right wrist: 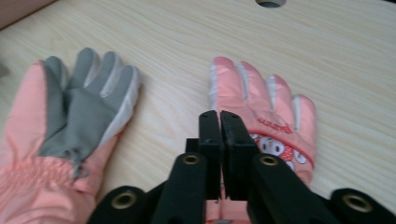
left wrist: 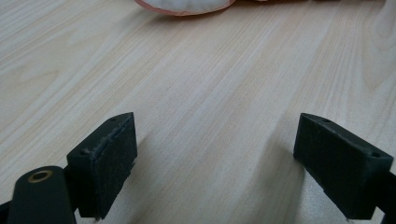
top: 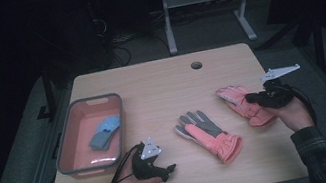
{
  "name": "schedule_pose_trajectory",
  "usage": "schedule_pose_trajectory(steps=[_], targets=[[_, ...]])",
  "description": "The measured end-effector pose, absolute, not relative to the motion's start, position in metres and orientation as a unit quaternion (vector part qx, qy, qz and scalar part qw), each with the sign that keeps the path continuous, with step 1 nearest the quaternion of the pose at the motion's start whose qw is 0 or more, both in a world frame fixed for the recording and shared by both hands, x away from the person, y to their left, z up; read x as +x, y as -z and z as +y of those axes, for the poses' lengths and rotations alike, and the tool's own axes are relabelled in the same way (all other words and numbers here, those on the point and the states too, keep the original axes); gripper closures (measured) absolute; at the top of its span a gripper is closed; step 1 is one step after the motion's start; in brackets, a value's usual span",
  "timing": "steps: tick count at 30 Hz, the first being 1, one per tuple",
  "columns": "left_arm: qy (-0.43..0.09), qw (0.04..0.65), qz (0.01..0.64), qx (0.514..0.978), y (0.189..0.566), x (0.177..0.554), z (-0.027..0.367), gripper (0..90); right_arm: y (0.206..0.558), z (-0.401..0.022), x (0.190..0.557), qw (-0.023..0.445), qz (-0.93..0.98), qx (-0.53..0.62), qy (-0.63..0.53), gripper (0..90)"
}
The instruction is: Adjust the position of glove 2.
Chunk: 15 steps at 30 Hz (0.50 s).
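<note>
Two pink winter gloves lie flat on the wooden table. One glove (top: 206,134) (right wrist: 74,116) shows its grey palm at mid-table. The other glove (top: 239,101) (right wrist: 261,107) lies back up to the right, with a cartoon patch near its cuff. My right gripper (top: 253,97) (right wrist: 219,116) hovers over this glove's cuff end, its jaws drawn together with only a thin slit and nothing between them. My left gripper (top: 167,171) (left wrist: 217,135) rests low on the table near the front edge. It is open wide over bare wood, with a pink glove cuff (left wrist: 187,4) ahead of it.
A pink tray with a grey rim (top: 67,149) stands at the table's left and holds a folded blue item (top: 106,132). A round cable hole (top: 196,65) (right wrist: 270,3) sits near the far edge. Behind the table stand dark floor and a desk frame.
</note>
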State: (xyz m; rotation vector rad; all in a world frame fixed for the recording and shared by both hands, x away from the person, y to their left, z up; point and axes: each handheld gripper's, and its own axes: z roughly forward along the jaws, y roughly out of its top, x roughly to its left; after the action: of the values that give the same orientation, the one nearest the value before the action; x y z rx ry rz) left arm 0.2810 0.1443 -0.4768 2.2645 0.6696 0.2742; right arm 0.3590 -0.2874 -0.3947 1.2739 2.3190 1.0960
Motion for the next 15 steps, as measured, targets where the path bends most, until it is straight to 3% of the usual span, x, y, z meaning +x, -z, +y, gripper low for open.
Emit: schedule_pose_trajectory(steps=[6,15], targets=[[-0.107,0.373,0.261,0.884,0.477,0.281,0.144,12.8,0.411,-0.285,0.37,0.122,0.817,0.441,-0.352,71.6],[-0.107,0.373,0.261,0.884,0.477,0.281,0.144,12.8,0.426,-0.286,0.374,0.12,0.826,0.443,-0.326,63.3]])
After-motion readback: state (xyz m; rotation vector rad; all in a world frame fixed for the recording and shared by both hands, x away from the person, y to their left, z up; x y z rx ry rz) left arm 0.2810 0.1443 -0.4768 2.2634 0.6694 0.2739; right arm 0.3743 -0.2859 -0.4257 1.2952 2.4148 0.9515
